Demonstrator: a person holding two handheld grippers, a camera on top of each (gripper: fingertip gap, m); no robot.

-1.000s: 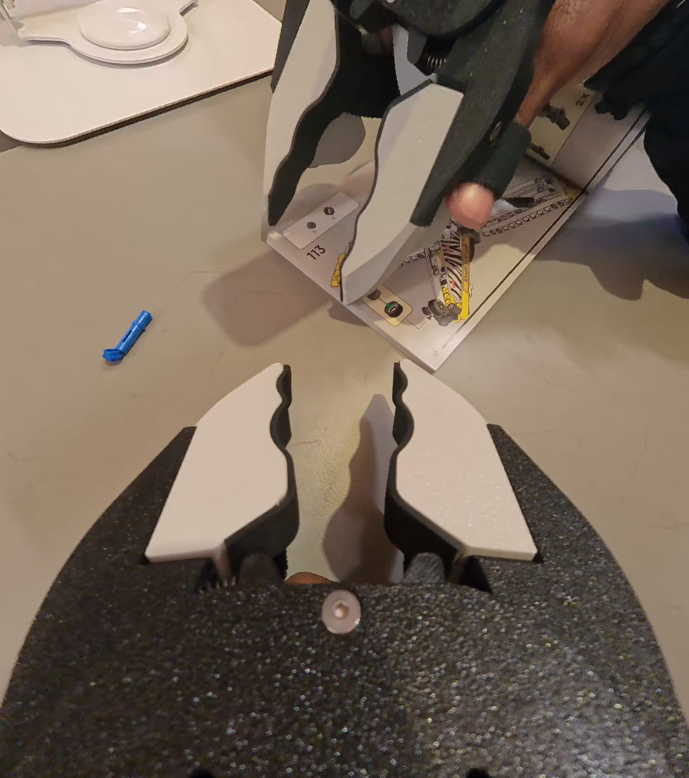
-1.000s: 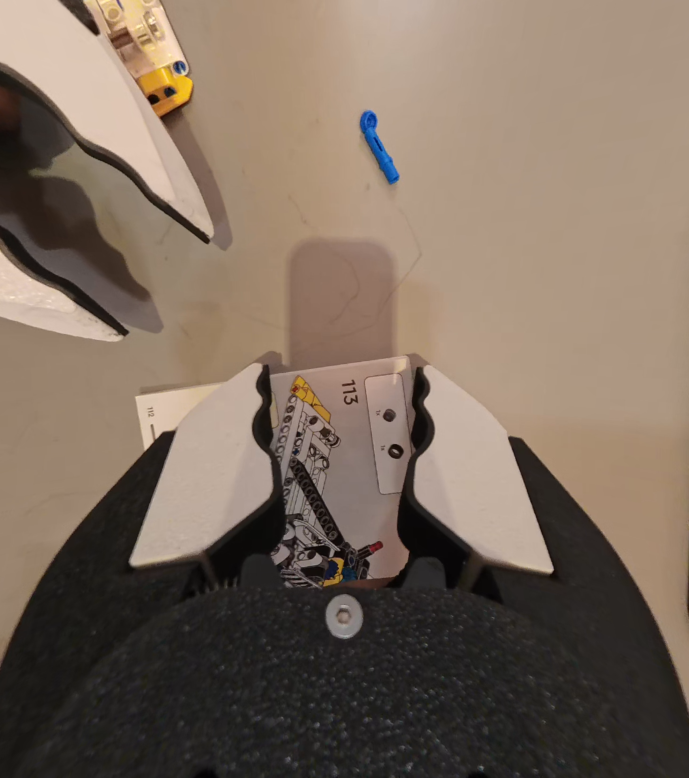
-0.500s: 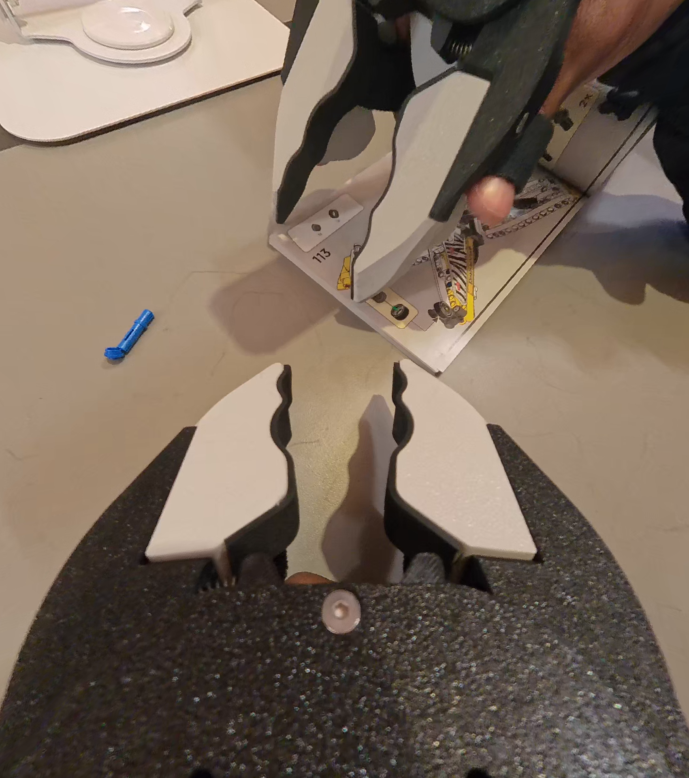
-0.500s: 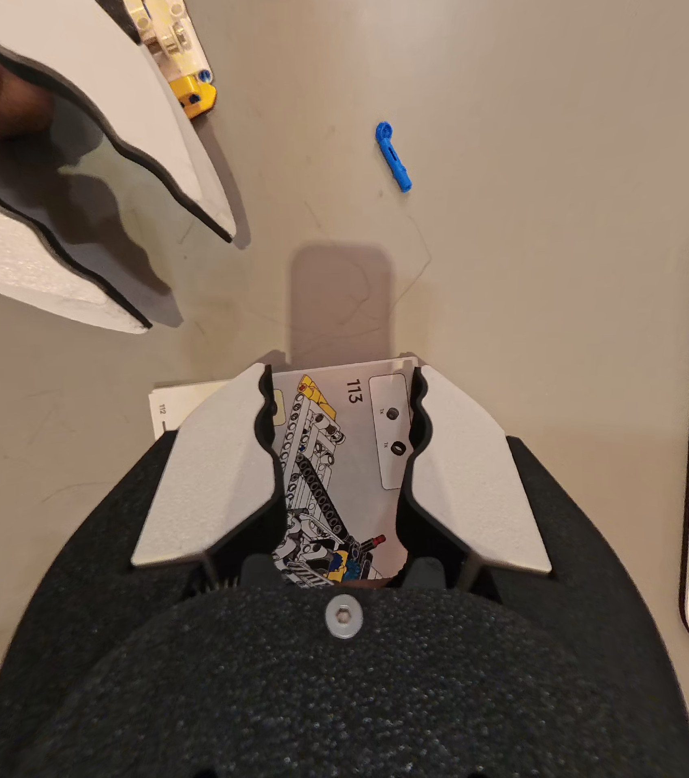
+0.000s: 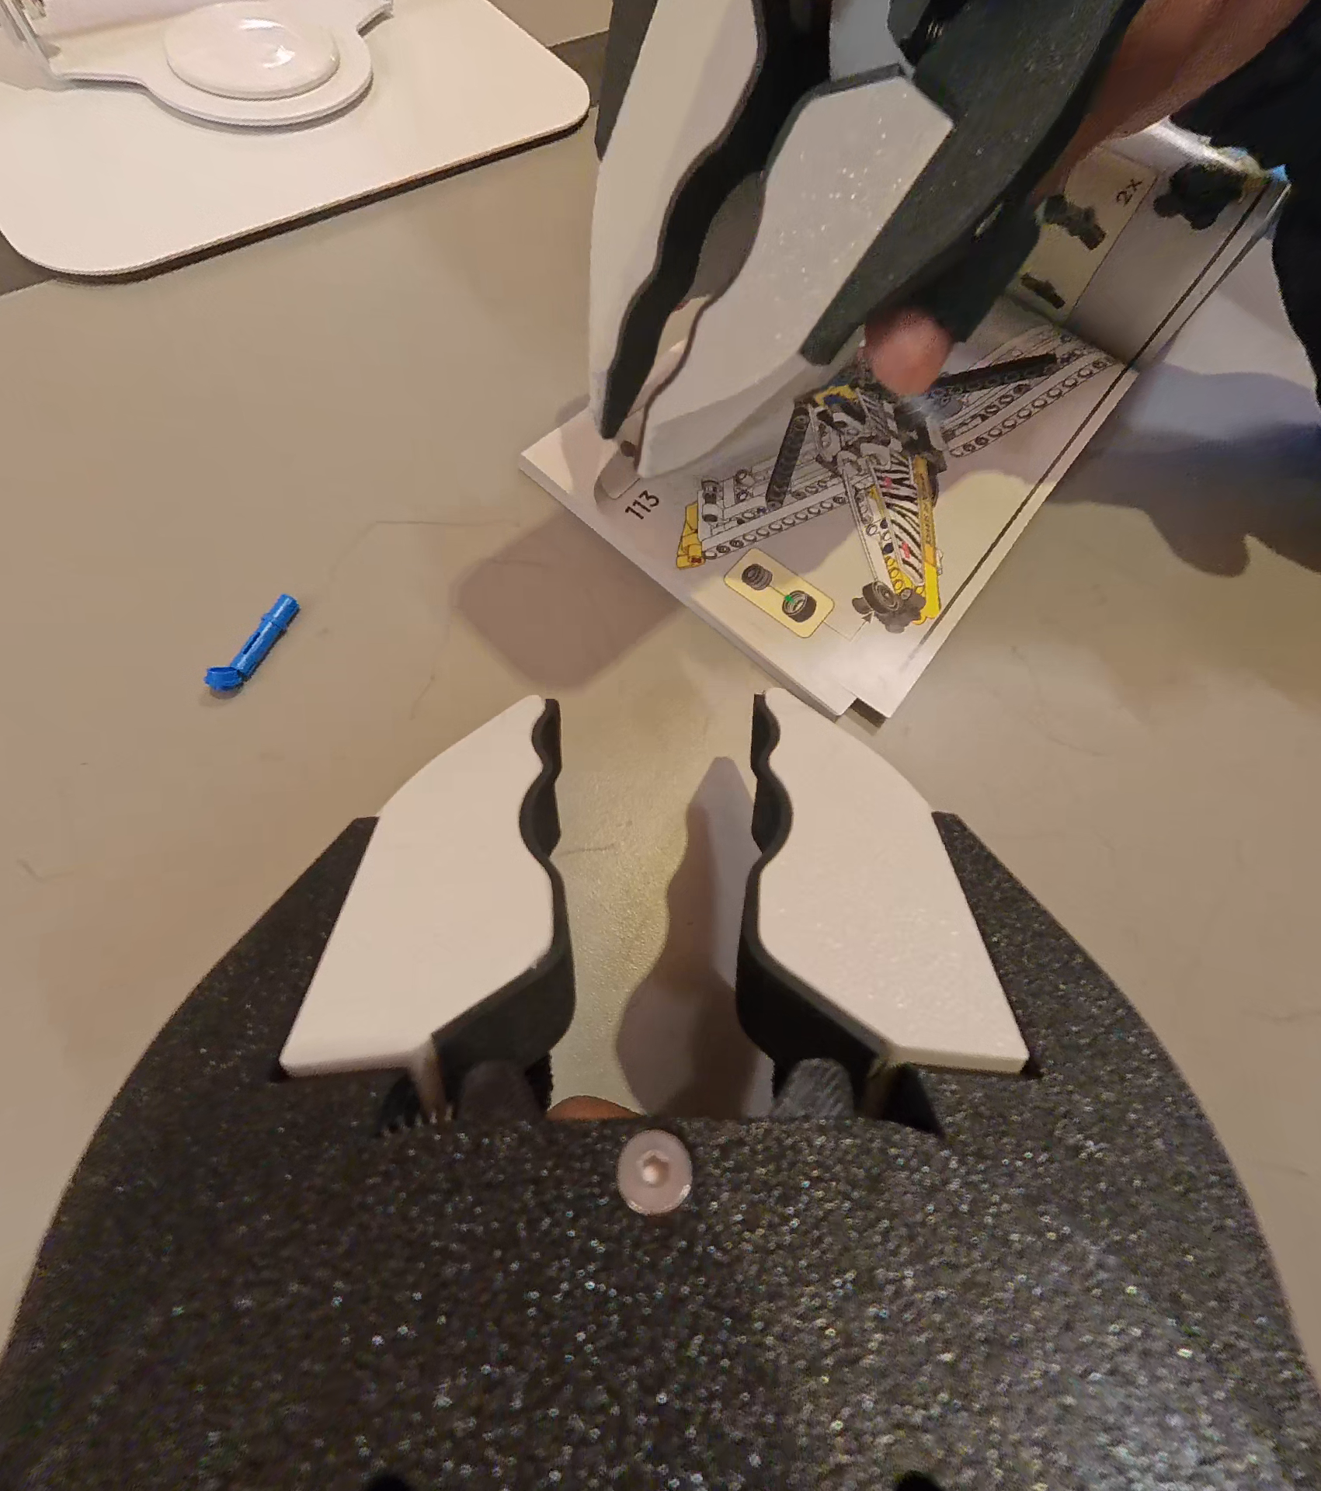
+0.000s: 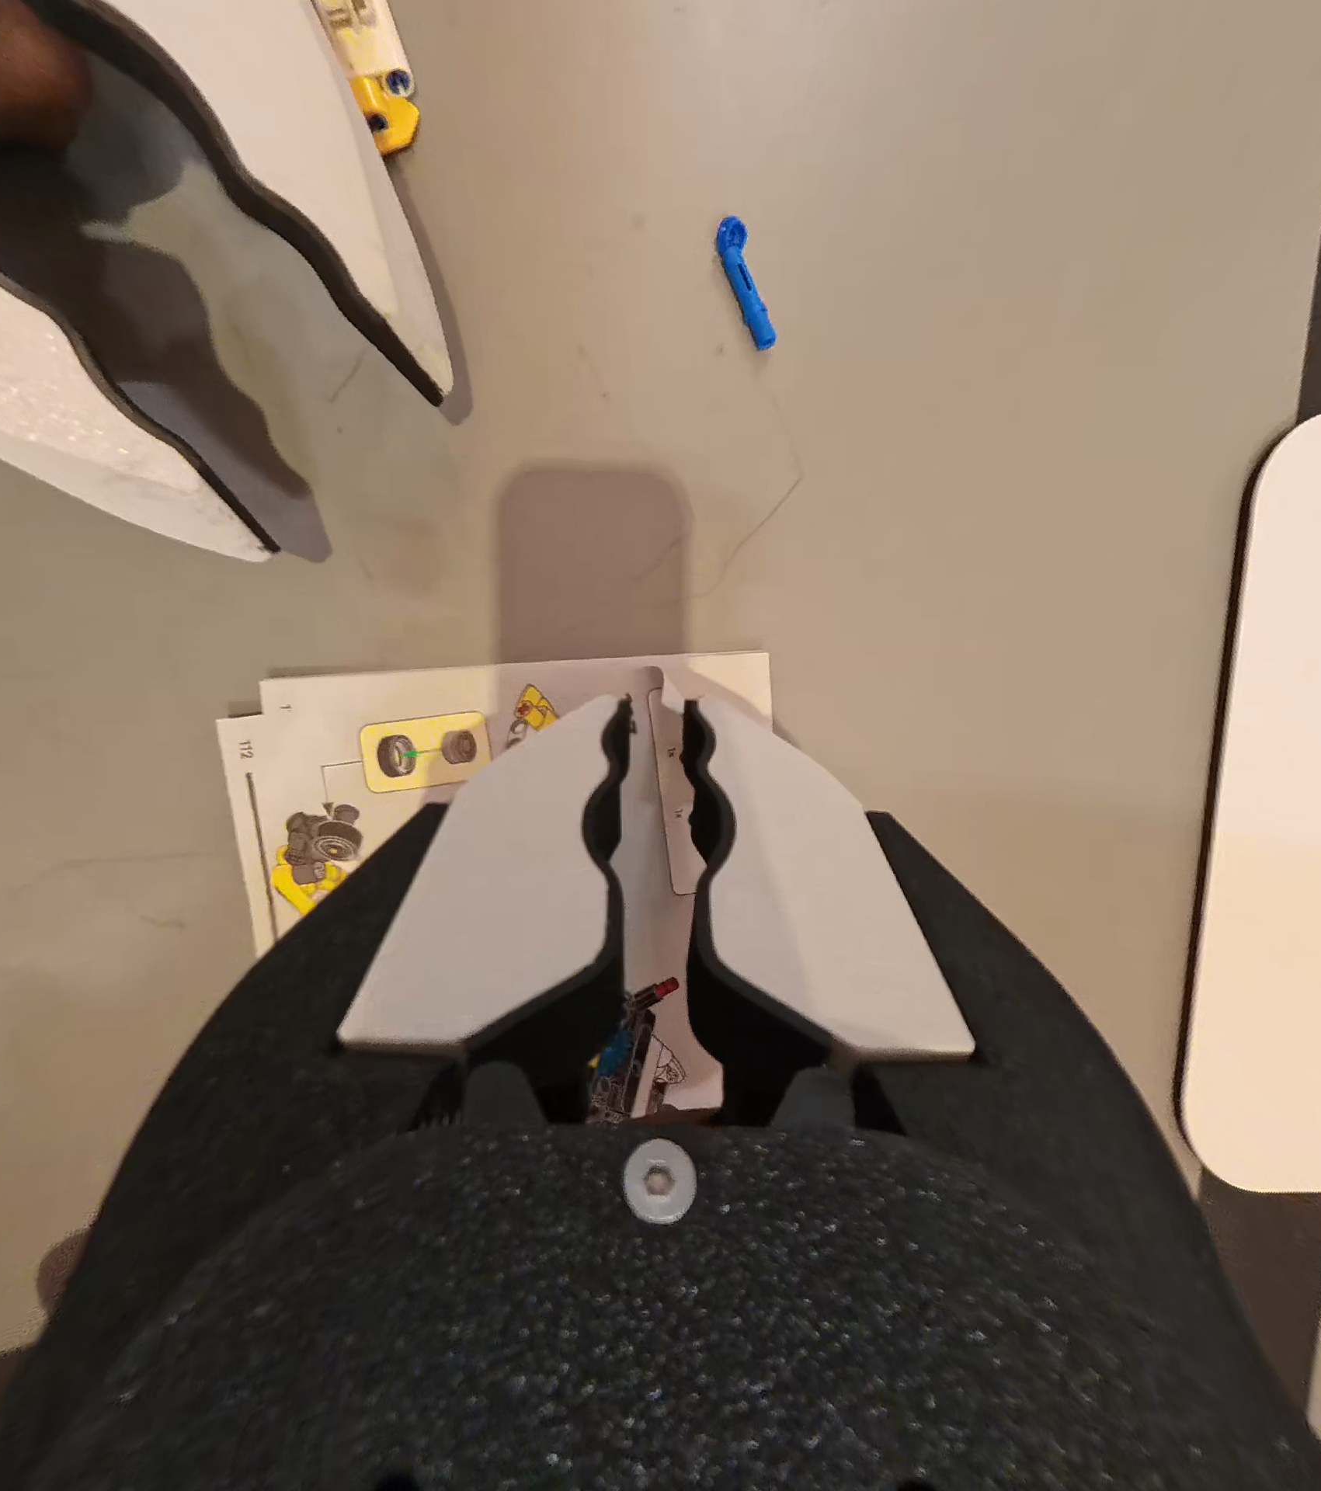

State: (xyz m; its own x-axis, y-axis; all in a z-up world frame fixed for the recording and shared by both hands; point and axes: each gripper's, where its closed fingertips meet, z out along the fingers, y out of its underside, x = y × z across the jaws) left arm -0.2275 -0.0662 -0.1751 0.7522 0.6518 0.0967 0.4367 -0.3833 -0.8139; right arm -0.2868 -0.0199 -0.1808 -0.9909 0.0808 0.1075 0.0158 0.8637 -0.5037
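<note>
An open instruction booklet (image 5: 988, 516) lies flat on the grey table (image 5: 157, 452). My right gripper (image 6: 655, 706) stands over its corner page (image 6: 399, 726), tips down on the paper. Its jaws are narrowed to a slim gap and I see only flat page in that gap. It also shows in the left wrist view (image 5: 625, 452), tips on the booklet corner, with a person's hand (image 5: 907, 347) behind it. My left gripper (image 5: 653, 710) is open and empty above bare table, just short of the booklet's near corner. It shows at upper left in the right wrist view (image 6: 350, 476).
A small blue pin (image 5: 253, 645) lies loose on the table left of the booklet, also in the right wrist view (image 6: 746, 282). A white board (image 5: 237, 177) with a clear dome stands at the back left. A yellow and white brick piece (image 6: 378, 89) lies behind the left gripper. Spacing between my two grippers at the tips: around 8 cm.
My right gripper's jaws have gone from wide open to a narrow gap and moved toward the booklet's corner. The left gripper has not moved or changed.
</note>
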